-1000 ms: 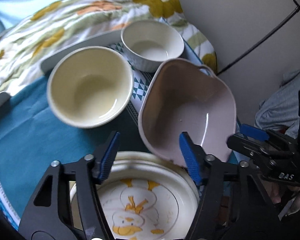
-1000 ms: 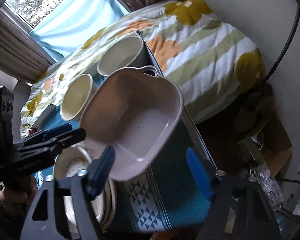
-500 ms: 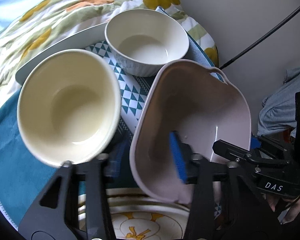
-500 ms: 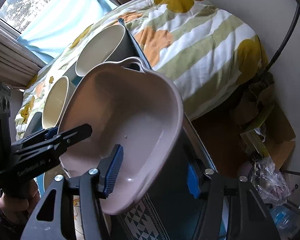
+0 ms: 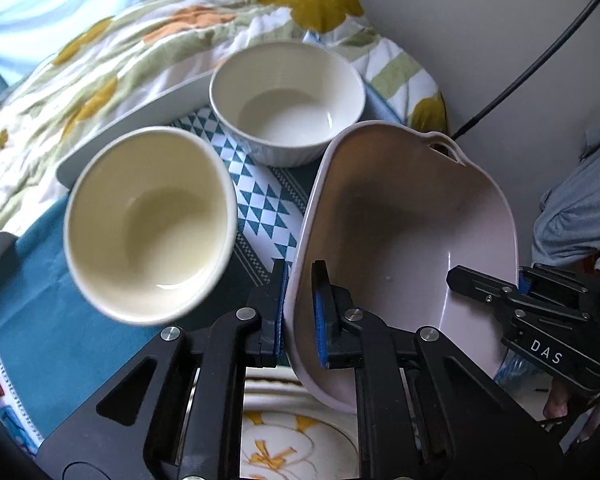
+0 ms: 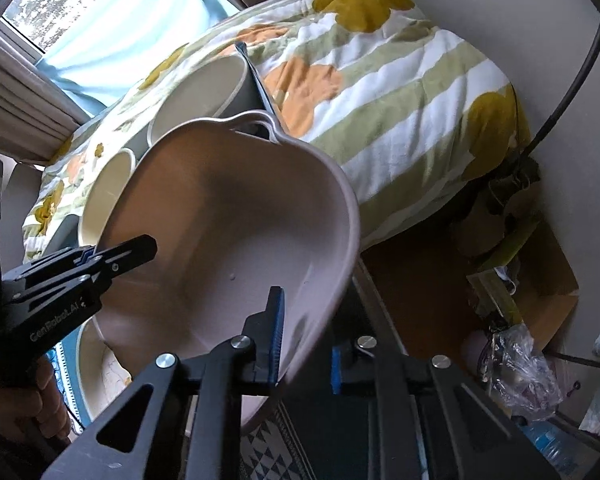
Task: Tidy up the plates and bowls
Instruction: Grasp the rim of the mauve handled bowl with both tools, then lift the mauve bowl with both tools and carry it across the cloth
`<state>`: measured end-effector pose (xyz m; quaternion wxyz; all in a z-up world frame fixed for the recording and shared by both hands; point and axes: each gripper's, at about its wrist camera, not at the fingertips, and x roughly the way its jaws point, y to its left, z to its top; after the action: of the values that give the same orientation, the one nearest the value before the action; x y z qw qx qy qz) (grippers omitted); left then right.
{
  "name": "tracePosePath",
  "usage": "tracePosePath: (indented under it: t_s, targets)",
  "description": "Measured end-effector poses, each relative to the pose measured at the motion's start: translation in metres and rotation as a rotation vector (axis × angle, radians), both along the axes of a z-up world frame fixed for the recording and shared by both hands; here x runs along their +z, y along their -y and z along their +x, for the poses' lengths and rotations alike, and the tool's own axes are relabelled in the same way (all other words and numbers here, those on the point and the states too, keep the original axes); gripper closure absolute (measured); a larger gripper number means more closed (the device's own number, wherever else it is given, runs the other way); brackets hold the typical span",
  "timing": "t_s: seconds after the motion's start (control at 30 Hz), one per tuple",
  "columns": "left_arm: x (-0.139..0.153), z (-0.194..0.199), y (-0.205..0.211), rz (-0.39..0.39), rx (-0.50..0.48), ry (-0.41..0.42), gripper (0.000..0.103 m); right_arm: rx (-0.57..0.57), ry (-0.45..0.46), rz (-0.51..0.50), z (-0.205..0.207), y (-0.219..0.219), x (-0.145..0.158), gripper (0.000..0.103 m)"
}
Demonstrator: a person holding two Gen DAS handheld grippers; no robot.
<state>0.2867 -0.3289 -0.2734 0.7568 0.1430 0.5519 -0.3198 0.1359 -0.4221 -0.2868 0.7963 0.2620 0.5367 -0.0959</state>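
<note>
**Pink dish gripped at two points on its rim**

The left gripper (image 5: pixel 300 304) is closed to a narrow gap, clamping the near rim of the pink handled dish (image 5: pixel 412 240). The right gripper (image 6: pixel 306 344) pinches the same dish (image 6: pixel 236 224) at the opposite rim, one pad inside, one outside. The dish is tilted and raised above the duck-print plate (image 5: pixel 296 440). Left of the dish sits the cream bowl (image 5: pixel 148 224); beyond the dish, the white ribbed bowl (image 5: pixel 286 98), on the teal patterned cloth (image 5: pixel 260 200).
</note>
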Motion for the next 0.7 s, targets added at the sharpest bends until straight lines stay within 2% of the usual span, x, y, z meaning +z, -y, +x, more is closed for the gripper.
tracePosePath:
  t_s: [0.17, 0.33, 0.57, 0.7]
  targets:
    - [0.036, -0.016, -0.014, -0.034, 0.059, 0.055, 0.093, 0.074, 0.042, -0.043, -0.004, -0.008, 0.035, 0.086]
    - [0.078, -0.036, -0.055, -0.080, 0.184, 0.122, 0.093, 0.203, 0.110, -0.088, -0.001, -0.030, 0.071, 0.086]
    - [0.109, -0.067, -0.148, -0.082, 0.431, 0.183, 0.093, 0.460, 0.200, -0.101, 0.017, -0.103, 0.106, 0.086]
    - [0.113, -0.086, -0.217, -0.062, 0.569, 0.199, 0.093, 0.588, 0.222, -0.078, 0.024, -0.160, 0.105, 0.086]
